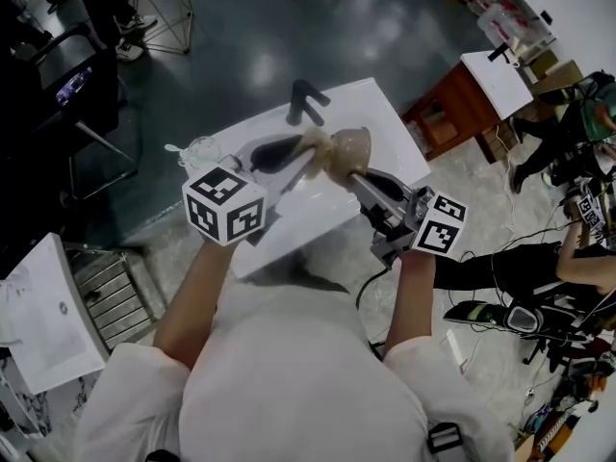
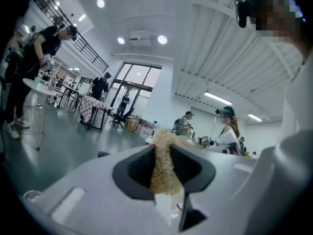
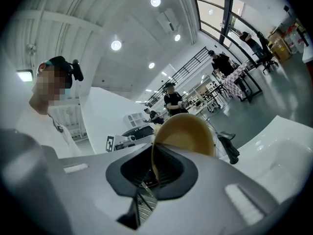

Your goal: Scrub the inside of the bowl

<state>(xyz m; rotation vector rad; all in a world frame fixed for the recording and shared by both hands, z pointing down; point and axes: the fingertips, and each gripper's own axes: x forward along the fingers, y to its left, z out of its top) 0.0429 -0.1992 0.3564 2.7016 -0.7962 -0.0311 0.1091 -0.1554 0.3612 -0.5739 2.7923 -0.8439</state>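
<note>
The left gripper (image 1: 285, 151) and the right gripper (image 1: 359, 173) are held level above a white sink (image 1: 385, 114), their tips pointing at each other. A black tap (image 1: 306, 101) stands at the sink's far edge.

In the left gripper view, the jaws stand partly apart and are clamped on a tan, fibrous scrubber (image 2: 164, 166), which sticks out beyond the tips.

In the right gripper view, the jaws are almost together, pinching the thin rim of a tan bowl (image 3: 190, 131). The bowl is tipped on its side and lifted off the sink, with its rim edge running down between the pads.

From the head view, the bowl (image 1: 350, 147) hangs between the two grippers over the basin, and the scrubber (image 1: 315, 141) meets it on the left side. The two seem to touch, though whether the scrubber is on the inner wall or only at the rim is hard to make out at this size.

A small clear item, perhaps a cup (image 1: 200, 150), sits on the sink's left corner, just beyond the left gripper's marker cube (image 1: 224, 205).
</note>
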